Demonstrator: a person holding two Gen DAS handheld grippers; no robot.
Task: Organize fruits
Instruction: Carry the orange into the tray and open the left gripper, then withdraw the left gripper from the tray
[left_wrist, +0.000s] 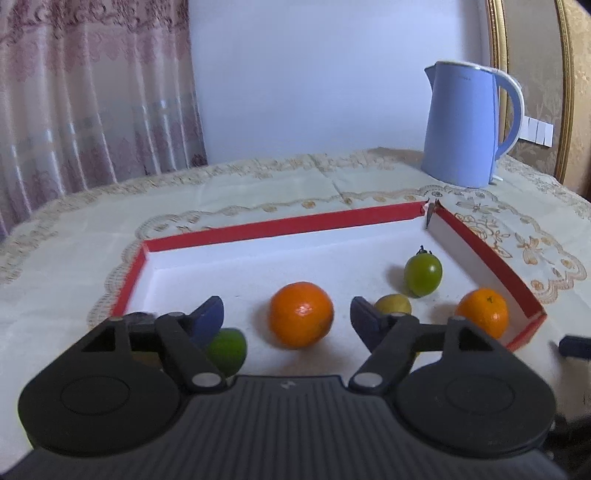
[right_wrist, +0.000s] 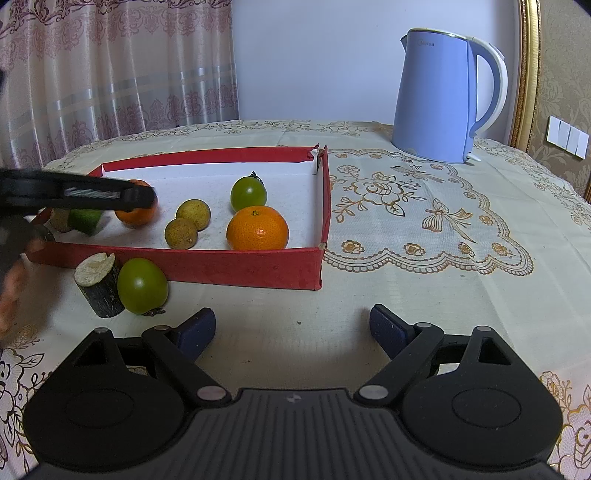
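Ahead of both my tools I see the shallow red cardboard tray with a white floor (right_wrist: 236, 264), and beyond its far right corner stands the tall pale-blue plastic kettle (right_wrist: 436, 99). My left gripper (left_wrist: 286, 314) is spread wide inside the tray, with a round orange mandarin (left_wrist: 301, 314) just ahead between its fingers, a second mandarin (left_wrist: 484, 312) off to their right against the tray wall, a green tomato (left_wrist: 423, 275) ahead and right, and a green lime (left_wrist: 227, 349) under the left finger. My right gripper (right_wrist: 291, 328) gapes empty over the cloth outside the tray, where a green oval fruit (right_wrist: 142, 286) touches a dark cut stalk segment (right_wrist: 101, 286) ahead-left of its fingers, and two small tan round fruits (right_wrist: 186, 225) sit together inside the tray.
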